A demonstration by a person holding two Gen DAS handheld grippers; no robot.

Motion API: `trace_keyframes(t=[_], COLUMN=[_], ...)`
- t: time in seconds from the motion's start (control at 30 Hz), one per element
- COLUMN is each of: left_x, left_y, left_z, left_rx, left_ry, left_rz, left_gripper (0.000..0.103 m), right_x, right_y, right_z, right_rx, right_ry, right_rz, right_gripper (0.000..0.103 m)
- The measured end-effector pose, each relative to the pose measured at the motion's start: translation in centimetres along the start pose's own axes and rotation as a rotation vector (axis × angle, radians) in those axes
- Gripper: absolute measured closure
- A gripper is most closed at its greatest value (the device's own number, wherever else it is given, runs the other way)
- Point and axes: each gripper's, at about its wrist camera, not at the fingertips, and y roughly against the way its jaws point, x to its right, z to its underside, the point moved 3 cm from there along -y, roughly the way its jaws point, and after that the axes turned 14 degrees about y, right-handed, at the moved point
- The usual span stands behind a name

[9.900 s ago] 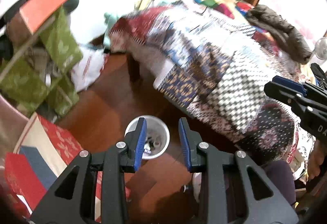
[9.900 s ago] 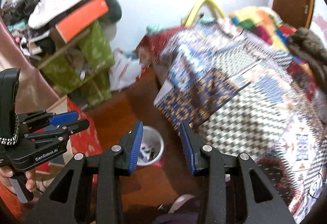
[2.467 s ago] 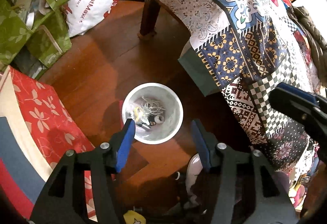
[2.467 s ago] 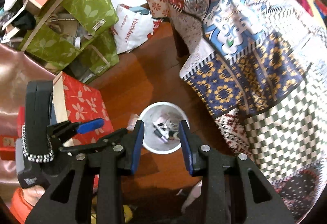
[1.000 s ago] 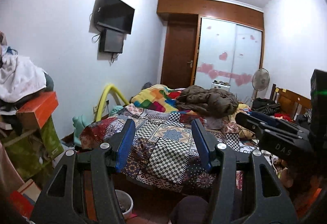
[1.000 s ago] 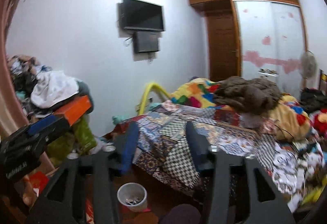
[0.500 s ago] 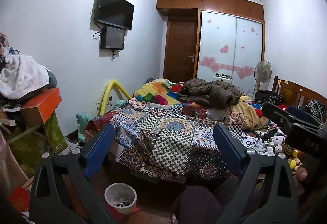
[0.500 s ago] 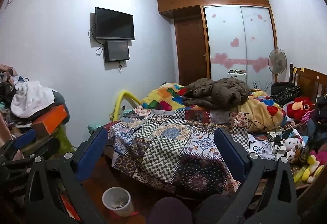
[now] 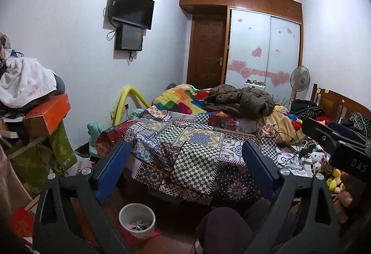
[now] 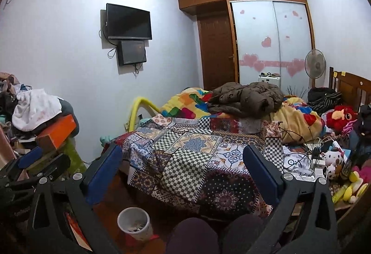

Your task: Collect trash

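Observation:
A small white trash bin [image 9: 137,219] with scraps inside stands on the wooden floor beside the bed; it also shows in the right wrist view [image 10: 134,219]. My left gripper [image 9: 185,168] is wide open and empty, held level and facing the bed. My right gripper [image 10: 183,168] is also wide open and empty, facing the same way. The right gripper's body [image 9: 336,142] shows at the right edge of the left wrist view, and the left gripper's body [image 10: 30,170] shows at the left edge of the right wrist view.
A bed with a patchwork quilt [image 9: 197,149] fills the middle, with a brown jacket [image 10: 245,96] and cables and toys [image 10: 324,161] on it. A cluttered pile with an orange box [image 9: 46,114] stands at left. My knees [image 10: 197,237] are at the bottom.
Both grippers rose from looking down into the bin to facing level across the room. Both sets of jaws opened wide over the last second.

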Motion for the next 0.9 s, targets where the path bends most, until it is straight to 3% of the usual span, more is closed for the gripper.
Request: trace_keyframes(t=[0.9], left_x=[-0.26], left_y=[-0.34], left_z=[0.46], left_rx=[-0.018], left_ry=[-0.003], left_rz=[-0.011], left_gripper=[0.005], right_x=[-0.71], right_y=[0.12], right_z=[0.01], right_rx=[-0.015], right_ry=[0.035], right_rz=[-0.026], right_gripper=[0.0])
